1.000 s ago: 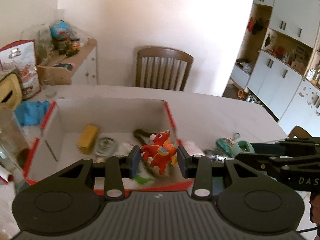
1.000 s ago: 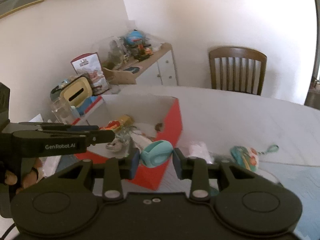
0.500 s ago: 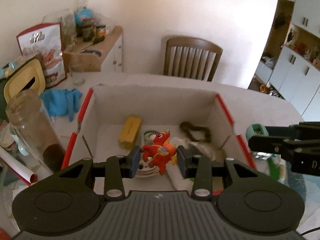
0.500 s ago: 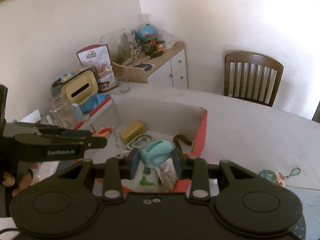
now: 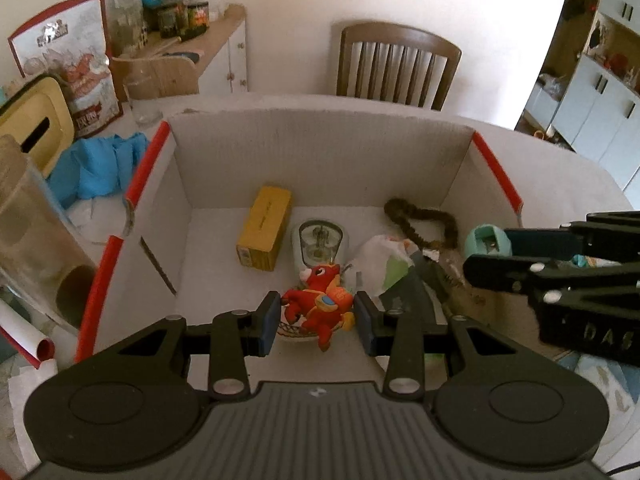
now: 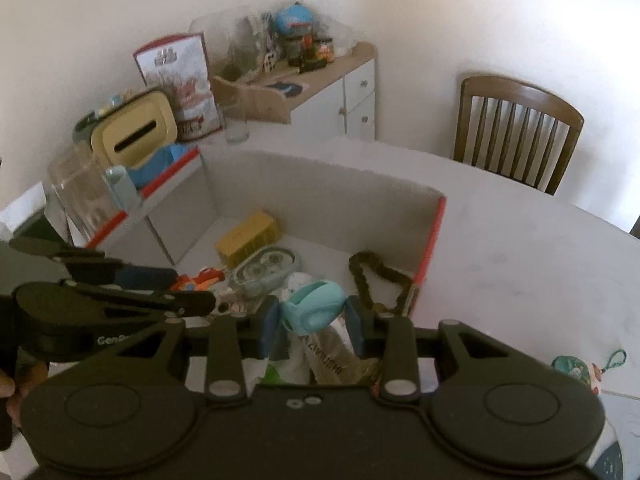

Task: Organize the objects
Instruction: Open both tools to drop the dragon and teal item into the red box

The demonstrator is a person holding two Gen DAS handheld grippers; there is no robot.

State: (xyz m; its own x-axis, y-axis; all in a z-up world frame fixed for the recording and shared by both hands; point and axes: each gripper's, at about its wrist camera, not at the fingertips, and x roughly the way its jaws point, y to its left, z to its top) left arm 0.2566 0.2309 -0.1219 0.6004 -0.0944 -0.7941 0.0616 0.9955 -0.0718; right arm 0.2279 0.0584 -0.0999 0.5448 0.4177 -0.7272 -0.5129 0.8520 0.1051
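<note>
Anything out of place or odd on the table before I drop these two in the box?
One stray: a teal keychain toy lies on the table outside the box. In the box, the rest lies loose in a jumble. No spill or damage shows.

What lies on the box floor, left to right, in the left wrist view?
Yellow box → clear blister pack → white plastic bag → brown scrunchie.
</note>
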